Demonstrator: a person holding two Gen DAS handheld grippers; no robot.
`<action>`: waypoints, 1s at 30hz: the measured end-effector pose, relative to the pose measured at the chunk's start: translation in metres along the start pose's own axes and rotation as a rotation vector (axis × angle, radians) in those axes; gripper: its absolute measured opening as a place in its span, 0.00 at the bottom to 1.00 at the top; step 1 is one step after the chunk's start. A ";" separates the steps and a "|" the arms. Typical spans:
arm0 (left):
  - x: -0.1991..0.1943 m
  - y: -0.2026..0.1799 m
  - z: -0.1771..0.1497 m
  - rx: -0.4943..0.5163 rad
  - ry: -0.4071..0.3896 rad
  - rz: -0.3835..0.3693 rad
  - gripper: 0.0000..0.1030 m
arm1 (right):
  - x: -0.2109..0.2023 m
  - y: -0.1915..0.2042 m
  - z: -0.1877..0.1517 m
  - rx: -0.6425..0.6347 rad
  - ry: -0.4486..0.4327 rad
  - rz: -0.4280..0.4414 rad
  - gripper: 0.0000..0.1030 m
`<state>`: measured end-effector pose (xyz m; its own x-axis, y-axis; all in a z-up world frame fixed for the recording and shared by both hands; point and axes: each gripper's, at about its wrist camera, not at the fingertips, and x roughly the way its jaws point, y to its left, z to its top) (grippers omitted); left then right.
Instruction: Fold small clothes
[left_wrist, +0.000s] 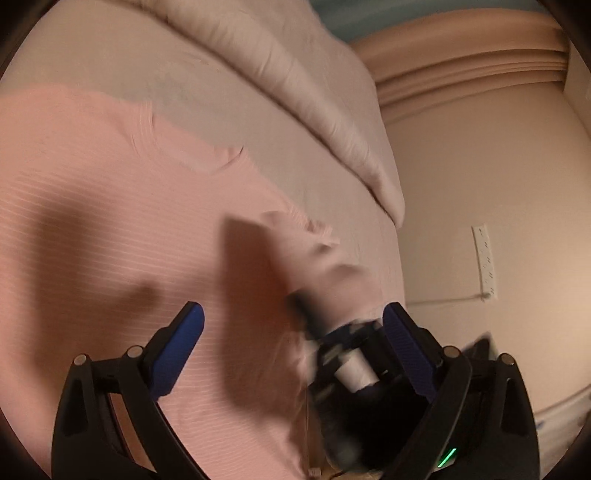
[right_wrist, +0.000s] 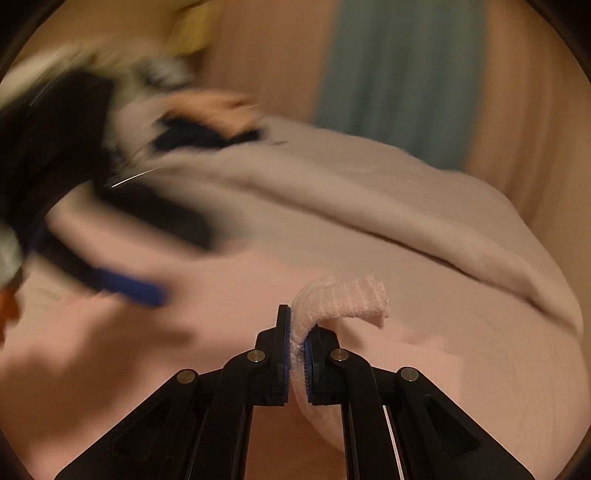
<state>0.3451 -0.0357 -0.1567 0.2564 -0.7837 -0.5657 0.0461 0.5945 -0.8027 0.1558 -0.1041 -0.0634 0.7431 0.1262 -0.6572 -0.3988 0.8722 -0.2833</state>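
A pink ribbed garment (left_wrist: 92, 221) lies spread on the bed. My left gripper (left_wrist: 291, 325) hovers over its right part, open, with its blue pads wide apart and no cloth touching them. My right gripper (left_wrist: 310, 321) shows there as a dark blur between the left fingers, carrying a raised flap of pink cloth. In the right wrist view my right gripper (right_wrist: 297, 332) is shut on a ribbed edge of the garment (right_wrist: 343, 295), which curls over to the right of the pads. A blurred blue finger (right_wrist: 129, 288) of the left gripper crosses at the left.
A pale bunched duvet (left_wrist: 295, 74) lies along the far side of the bed sheet (left_wrist: 184, 92), also seen as the duvet (right_wrist: 369, 192) behind the garment. The bed ends at the right by a wall with a white socket strip (left_wrist: 485, 262). A teal curtain (right_wrist: 399, 74) hangs behind.
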 end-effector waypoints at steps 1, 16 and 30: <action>0.002 0.006 0.004 -0.007 0.003 0.003 0.95 | 0.005 0.016 -0.004 -0.072 0.026 0.019 0.07; 0.026 0.042 -0.007 0.010 0.112 0.050 0.72 | 0.004 0.027 -0.023 -0.013 0.149 0.210 0.37; -0.013 0.025 0.003 0.075 -0.130 0.121 0.04 | -0.027 -0.040 -0.044 0.298 0.095 0.145 0.40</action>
<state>0.3458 -0.0099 -0.1684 0.3870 -0.6784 -0.6245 0.0778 0.6989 -0.7110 0.1284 -0.1633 -0.0651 0.6311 0.2264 -0.7419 -0.3118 0.9498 0.0246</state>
